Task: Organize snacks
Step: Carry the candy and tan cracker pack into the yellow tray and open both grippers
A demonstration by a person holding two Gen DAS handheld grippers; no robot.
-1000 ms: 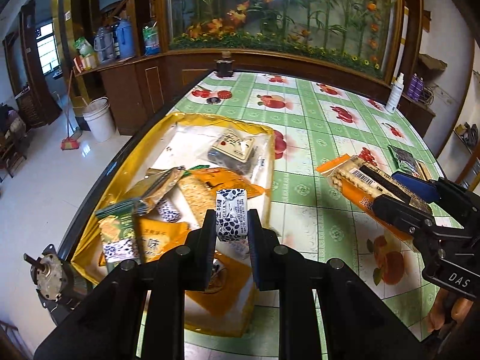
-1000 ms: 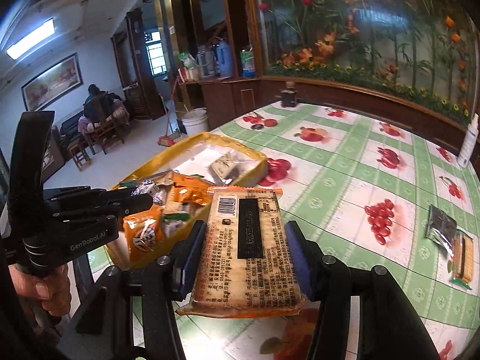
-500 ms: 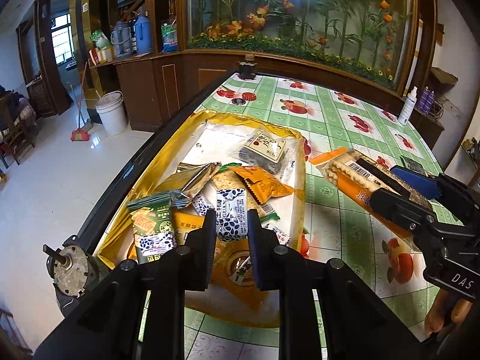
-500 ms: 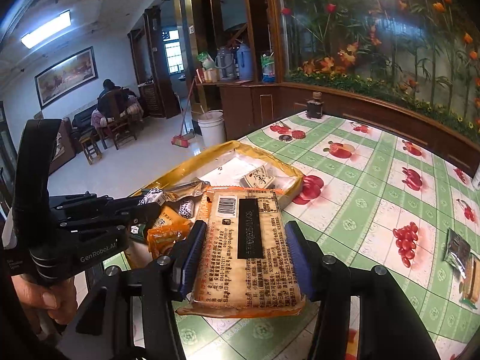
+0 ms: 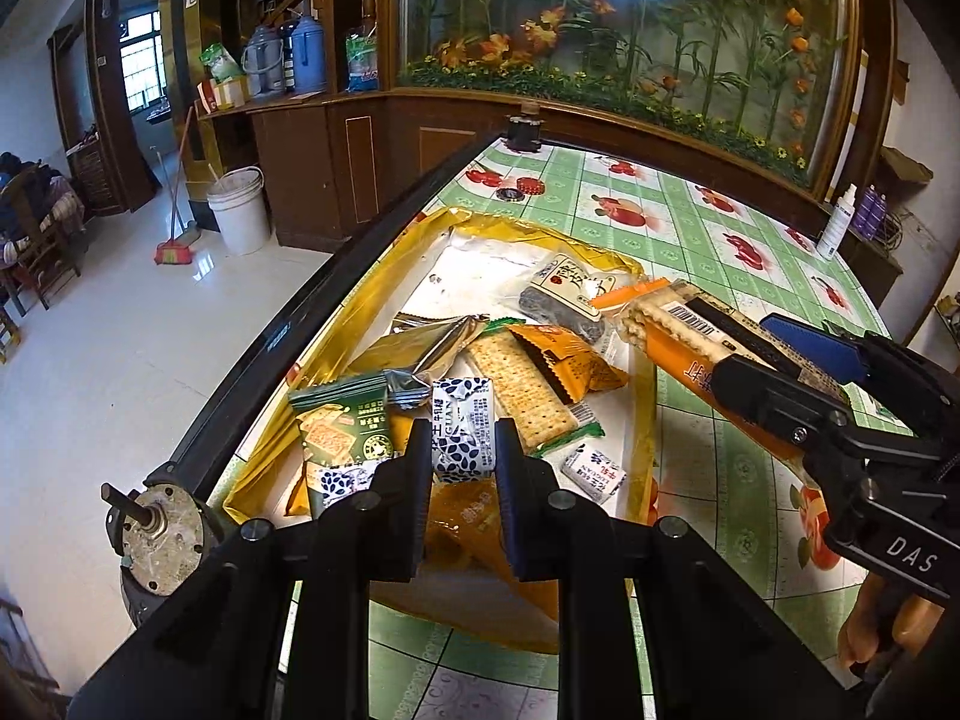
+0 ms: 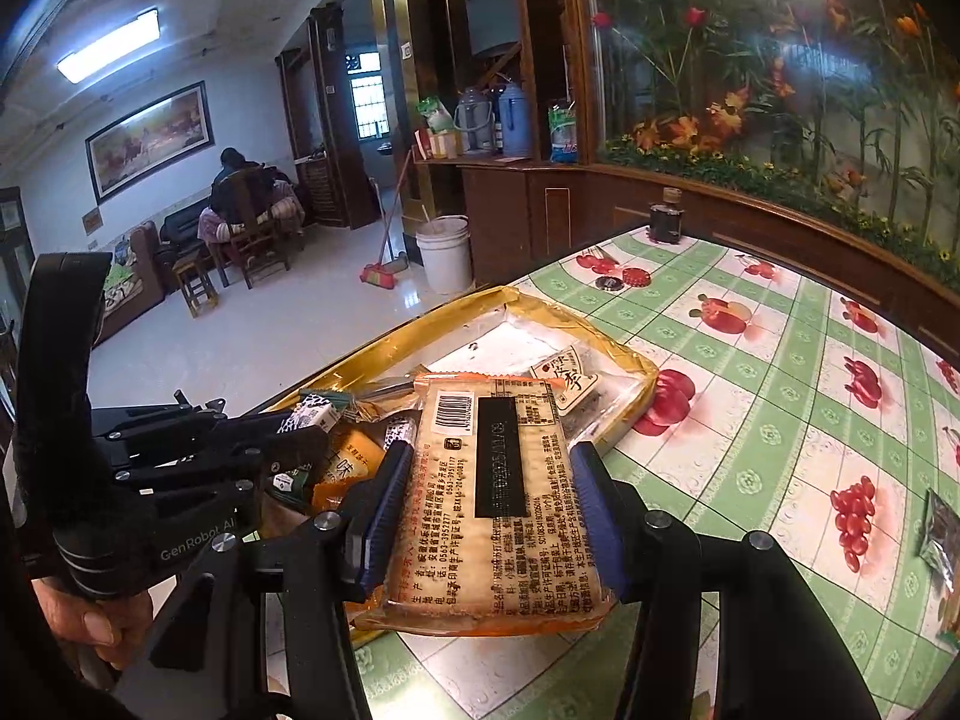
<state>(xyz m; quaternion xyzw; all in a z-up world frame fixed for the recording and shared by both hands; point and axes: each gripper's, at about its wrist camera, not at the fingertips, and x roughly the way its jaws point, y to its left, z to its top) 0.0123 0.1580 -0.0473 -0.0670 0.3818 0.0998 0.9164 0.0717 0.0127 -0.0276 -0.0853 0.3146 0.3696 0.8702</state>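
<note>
My left gripper [image 5: 463,441] is shut on a small white candy pack with dark blue print [image 5: 463,423] and holds it above the near end of the gold tray [image 5: 384,276]. The tray holds several snack packs, among them a cracker pack [image 5: 522,384] and a green pack [image 5: 345,420]. My right gripper [image 6: 489,483] is shut on a large orange cracker pack [image 6: 492,498], held above the tray's right edge; it shows in the left wrist view [image 5: 690,348] too. The left gripper appears in the right wrist view [image 6: 300,426].
The tray [image 6: 624,360] lies at the left edge of a table with a green fruit-print cloth [image 6: 780,420]. Loose snack packs [image 6: 942,534] lie on the table's right. A dark jar [image 6: 666,222] and a spray bottle [image 5: 837,222] stand at the far edge.
Both grippers have risen and drawn back, still holding their packs. The large cracker pack has moved left toward the tray's right edge.
</note>
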